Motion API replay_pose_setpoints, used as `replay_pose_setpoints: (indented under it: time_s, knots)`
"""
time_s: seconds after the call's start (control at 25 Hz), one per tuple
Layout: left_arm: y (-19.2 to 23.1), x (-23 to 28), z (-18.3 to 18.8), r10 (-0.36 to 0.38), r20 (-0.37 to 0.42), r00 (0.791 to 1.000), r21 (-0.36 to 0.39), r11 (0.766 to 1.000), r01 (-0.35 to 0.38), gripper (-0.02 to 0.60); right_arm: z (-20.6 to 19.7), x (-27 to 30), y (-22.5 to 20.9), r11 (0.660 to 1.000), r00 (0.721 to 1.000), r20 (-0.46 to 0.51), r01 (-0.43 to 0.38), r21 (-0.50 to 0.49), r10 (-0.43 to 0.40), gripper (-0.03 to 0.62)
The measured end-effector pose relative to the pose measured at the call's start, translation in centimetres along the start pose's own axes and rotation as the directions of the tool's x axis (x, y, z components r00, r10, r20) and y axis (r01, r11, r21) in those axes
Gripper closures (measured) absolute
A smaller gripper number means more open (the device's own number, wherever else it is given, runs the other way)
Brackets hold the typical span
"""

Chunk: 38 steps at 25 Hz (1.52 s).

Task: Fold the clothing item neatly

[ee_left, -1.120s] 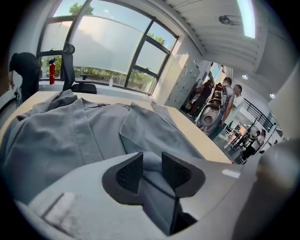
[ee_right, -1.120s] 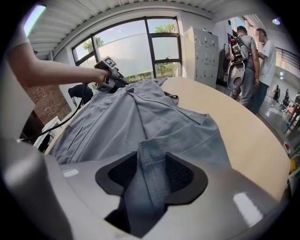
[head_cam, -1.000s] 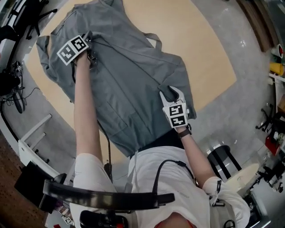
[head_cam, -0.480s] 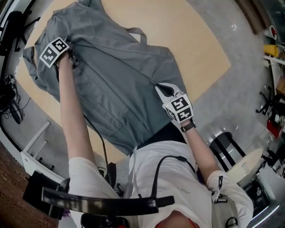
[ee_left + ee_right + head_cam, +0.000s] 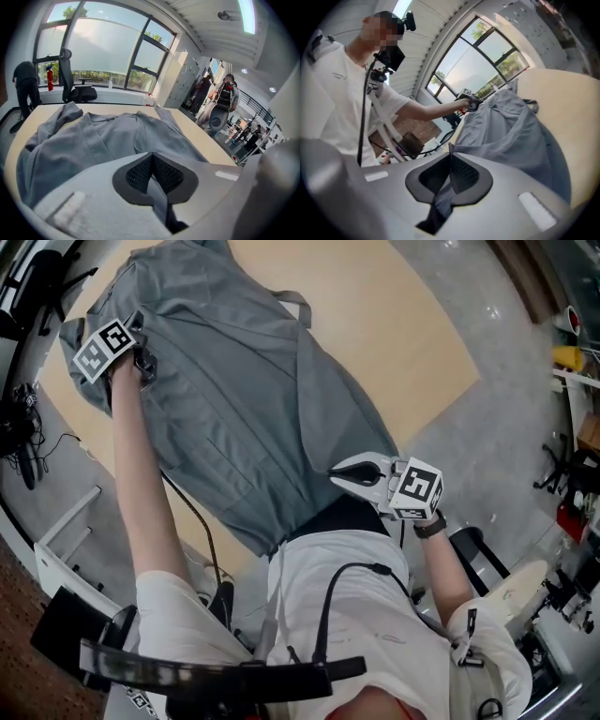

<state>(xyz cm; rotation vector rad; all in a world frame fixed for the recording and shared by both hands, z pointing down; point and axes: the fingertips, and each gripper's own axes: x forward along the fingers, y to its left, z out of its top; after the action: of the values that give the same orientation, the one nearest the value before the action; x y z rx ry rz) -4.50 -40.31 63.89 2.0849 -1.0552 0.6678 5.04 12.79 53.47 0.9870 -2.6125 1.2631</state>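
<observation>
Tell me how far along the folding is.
Done: the grey garment lies spread on the table. In hand: the left gripper and right gripper are each shut on its fabric. To do: no finished fold shows, so all the folding.

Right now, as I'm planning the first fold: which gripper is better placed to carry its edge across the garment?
Probably right. The right gripper holds a side edge of the grey garment lifted, with flat cloth beside it; the left gripper pinches the far corner.

Pale wooden tabletop (image 5: 412,324) — grey garment (image 5: 234,399) spread across it, near edge overhanging
</observation>
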Motion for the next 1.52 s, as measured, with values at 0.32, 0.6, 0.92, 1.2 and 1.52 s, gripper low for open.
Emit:
replay_pose_setpoints:
  time_s: [0.32,0.6,0.92,1.2,1.52]
  knots:
    - [-12.9,-4.2,-12.9,-0.300,-0.200,0.933,0.041,0.949,0.314,0.453,-5.2,2.6,9.6,0.951,0.940,-0.199,-0.298,-0.082,0.277,0.580]
    - [-11.2,-5.8,-18.1,-0.213,-0.143,0.967,-0.037,0.977,0.210,0.362,-8.8,3.7,11.7,0.930,0.912,-0.252,-0.357,-0.094,0.324,0.580]
    - [-11.8,-1.3,-16.3,-0.192,-0.138,0.972,0.154,0.965,0.213,0.365,-10.3,3.0,11.7,0.937,0.918,-0.264,-0.333,-0.109,0.296,0.580]
    - [-11.6,-2.4,-15.8,-0.224,-0.110,0.969,0.002,0.974,0.225,0.566,-10.0,2.1,12.0,0.941,0.932,-0.225,-0.317,-0.121,0.285,0.580]
    - [-5.6,-7.2,-18.6,-0.194,-0.088,0.977,-0.076,0.979,0.188,0.559,-15.2,2.2,11.8,0.943,0.875,-0.391,-0.330,-0.053,0.284,0.580]
